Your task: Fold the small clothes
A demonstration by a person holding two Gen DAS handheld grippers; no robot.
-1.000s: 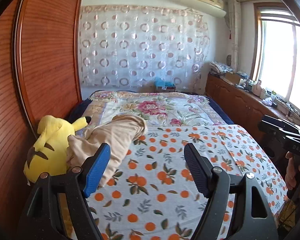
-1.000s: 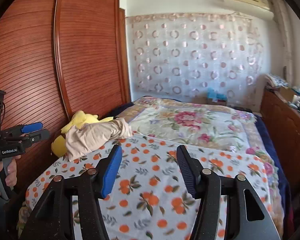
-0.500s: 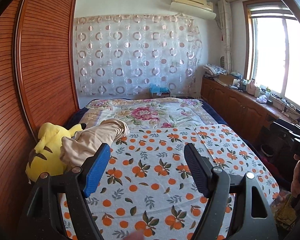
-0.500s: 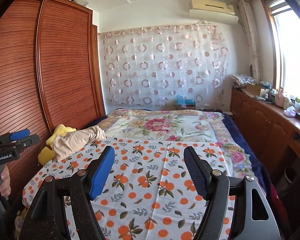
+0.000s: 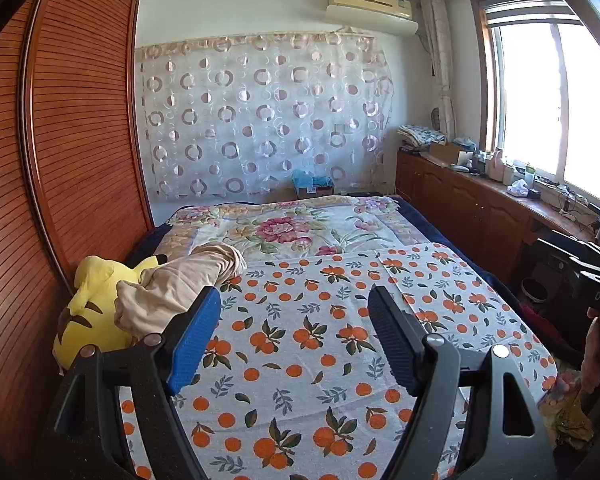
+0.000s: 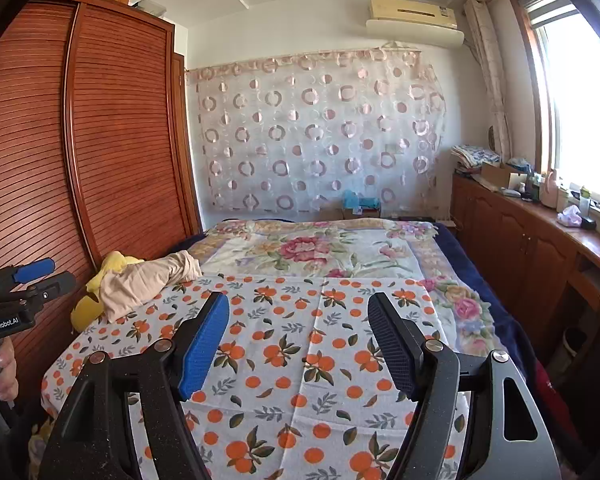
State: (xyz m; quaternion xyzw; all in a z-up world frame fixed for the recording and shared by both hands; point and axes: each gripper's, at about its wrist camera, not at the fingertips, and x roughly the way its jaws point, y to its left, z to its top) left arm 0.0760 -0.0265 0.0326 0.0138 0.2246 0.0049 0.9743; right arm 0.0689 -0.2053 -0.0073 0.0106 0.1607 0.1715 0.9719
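Observation:
A crumpled beige garment lies at the left edge of the bed, draped partly over a yellow plush toy. My left gripper hangs open above the orange-print sheet, with its blue pad just right of the garment in view and nothing between the fingers. My right gripper is open too, empty, over the middle of the same sheet. Each gripper shows at the edge of the other's view, held in a person's hand.
A slatted wooden wardrobe stands close along the bed's left side. A floral blanket covers the far half of the bed. Low wooden cabinets with clutter on top run under the window on the right.
Both grippers have drawn back from the bed, so the garment and plush look smaller and farther off. The right gripper's jaws have widened. The garment itself has not moved.

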